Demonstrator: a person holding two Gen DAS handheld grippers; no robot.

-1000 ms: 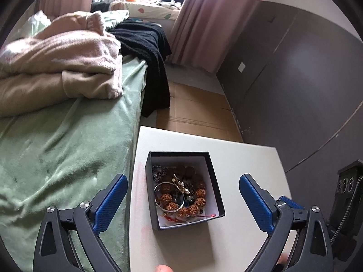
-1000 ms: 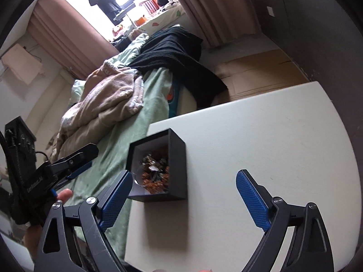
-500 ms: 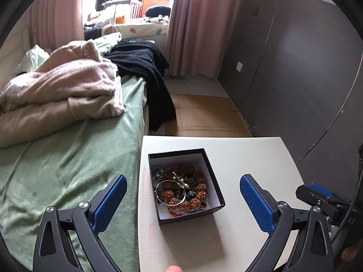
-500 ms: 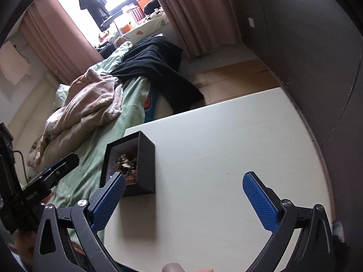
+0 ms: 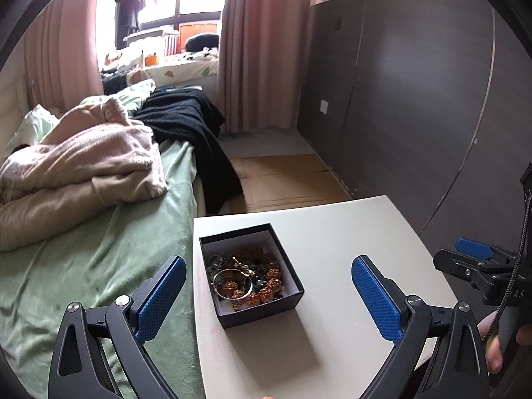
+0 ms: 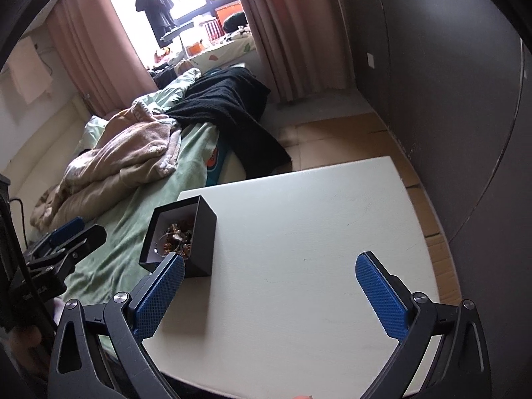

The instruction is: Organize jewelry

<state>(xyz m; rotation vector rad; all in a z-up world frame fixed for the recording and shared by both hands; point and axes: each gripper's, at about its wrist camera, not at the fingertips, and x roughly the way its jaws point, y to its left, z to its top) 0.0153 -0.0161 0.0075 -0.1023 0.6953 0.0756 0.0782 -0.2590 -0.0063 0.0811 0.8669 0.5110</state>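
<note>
A black open box (image 5: 289, 301) with a white lining stands near the left edge of a white table (image 5: 349, 232). It holds a tangle of jewelry (image 5: 247, 281): brown beaded bracelets, a silver bangle and a small gold piece. My left gripper (image 5: 266, 294) is open and empty, held above and just in front of the box. In the right wrist view the box (image 6: 199, 232) sits left of my right gripper (image 6: 271, 294), which is open and empty over bare table (image 6: 316, 232). Each gripper shows at the edge of the other's view.
A bed with a green cover (image 5: 99, 249), a beige blanket (image 5: 83, 159) and a black garment (image 5: 196, 133) lies against the table's left side. A dark panelled wall (image 5: 415, 99) runs on the right. Cardboard (image 5: 282, 179) covers the floor beyond the table.
Both grippers have pulled back and tilted up, so the box looks smaller and more of the room shows. The right gripper has swung right, away from the box. The box has not moved.
</note>
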